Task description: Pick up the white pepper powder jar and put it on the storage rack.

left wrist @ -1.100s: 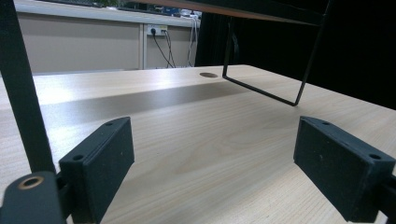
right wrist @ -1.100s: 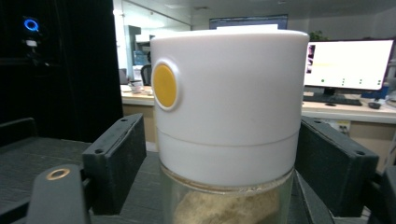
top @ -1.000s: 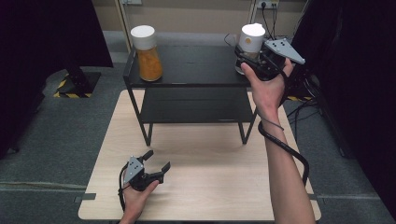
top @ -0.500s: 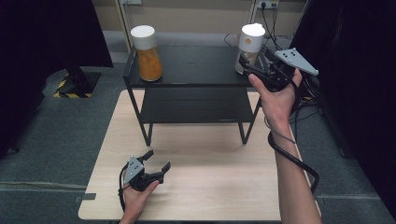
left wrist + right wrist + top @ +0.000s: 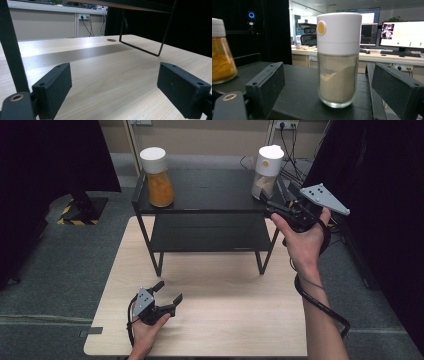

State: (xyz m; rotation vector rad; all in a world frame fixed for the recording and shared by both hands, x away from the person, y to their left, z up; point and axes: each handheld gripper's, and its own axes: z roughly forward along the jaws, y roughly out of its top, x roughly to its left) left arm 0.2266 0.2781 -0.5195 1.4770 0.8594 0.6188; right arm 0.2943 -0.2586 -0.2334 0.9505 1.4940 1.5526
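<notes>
Glass jar, white cap (image 5: 267,171): upright on black shelf (image 5: 210,190), 1 o'clock; pale powder inside, roughly two-thirds full.
Second jar (image 5: 157,176): 11 o'clock, orange powder.
Right gripper (image 5: 275,200): jaws just opened wide, jar released, untouched between them.
Left gripper (image 5: 167,292): wide, empty, on wooden table (image 5: 225,320).

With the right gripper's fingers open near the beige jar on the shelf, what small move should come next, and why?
Probably draw the right gripper a little further back from the beige jar. Its fingers have just been opening, the jar stands upright on the black shelf beyond them with nothing between them, so it looks released. The left gripper rests open on the table.
</notes>
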